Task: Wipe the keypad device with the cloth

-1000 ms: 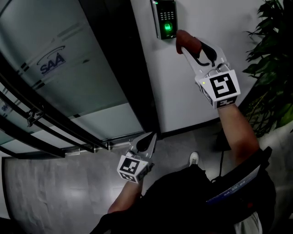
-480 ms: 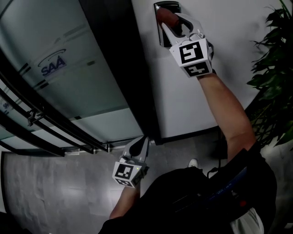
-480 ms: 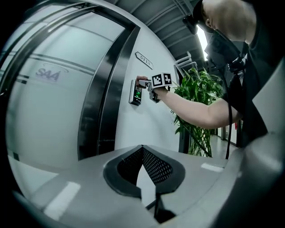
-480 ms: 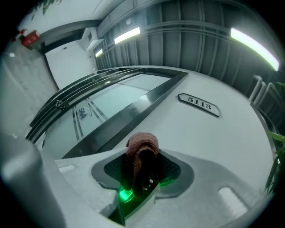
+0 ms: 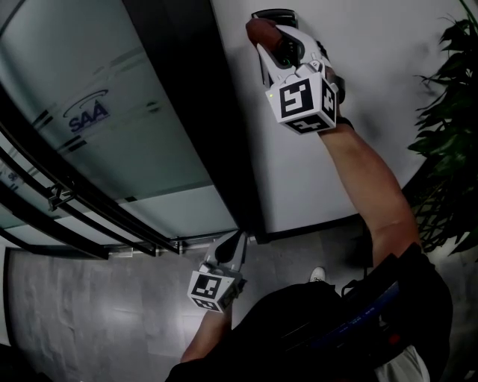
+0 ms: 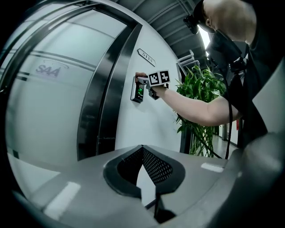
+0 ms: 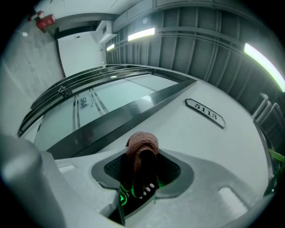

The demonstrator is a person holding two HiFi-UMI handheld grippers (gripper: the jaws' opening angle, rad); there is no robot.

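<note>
The keypad device (image 5: 272,14) is mounted on the white wall at the top of the head view. My right gripper (image 5: 267,33) is shut on a reddish-brown cloth (image 5: 258,30) and presses it against the device's left side. In the right gripper view the folded cloth (image 7: 141,144) sticks out past the jaws, and the device's green-lit keys (image 7: 133,193) glow just beneath it. My left gripper (image 5: 237,240) hangs low by the person's hip, shut and holding nothing. From the left gripper view the device (image 6: 138,91) shows far off, with the right gripper (image 6: 142,80) on it.
A dark door frame (image 5: 194,112) and a frosted glass door with a logo (image 5: 86,112) stand left of the device. Metal rails (image 5: 67,201) cross the glass. A leafy plant (image 5: 448,149) fills the right edge. A number plate (image 7: 205,113) sits on the wall.
The right gripper moved up and left with the cloth, from beside the device's lower right onto its face, covering the green light. The left gripper barely shifted.
</note>
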